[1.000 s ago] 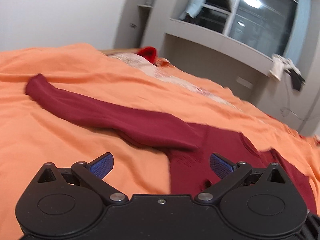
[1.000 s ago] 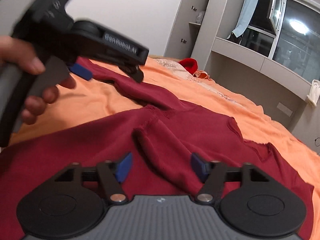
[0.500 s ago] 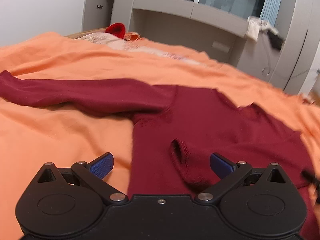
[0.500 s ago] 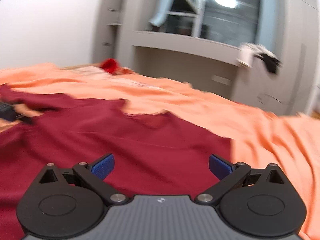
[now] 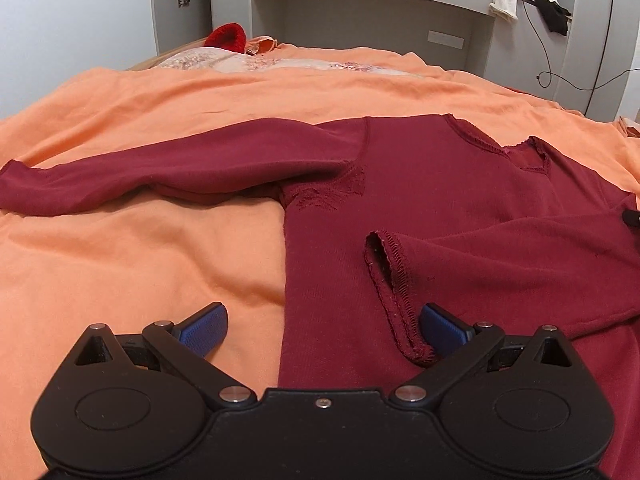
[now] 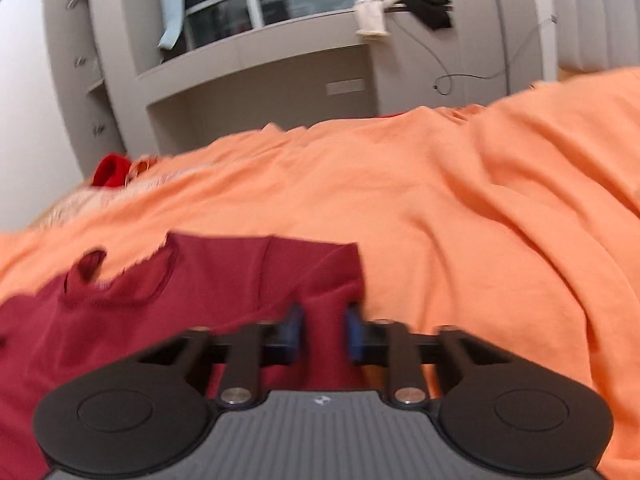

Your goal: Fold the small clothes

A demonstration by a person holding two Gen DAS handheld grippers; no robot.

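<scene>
Left wrist view: a dark red long-sleeved top (image 5: 440, 208) lies spread on an orange bedsheet (image 5: 140, 264). One sleeve stretches out flat to the left, its cuff at the picture's left edge. The other sleeve is folded across the body, and its open cuff (image 5: 386, 264) with the stitched hem lies just ahead of the left gripper (image 5: 322, 326). That gripper's jaws stand wide open with nothing pinched; the garment's side edge runs between them, and the cuff's lower end lies just beside the right-hand blue pad.

In the right wrist view, blurred, the right gripper (image 6: 323, 330) sits at the garment's shoulder edge, where red cloth meets the orange sheet. Its jaws are closing, and a fold of the red fabric stands between the blue pads, which press on it from both sides. The neckline (image 6: 120, 280) lies to the left. A bright red item (image 6: 110, 170) rests at the far end of the bed, before grey shelving (image 6: 260, 80).
</scene>
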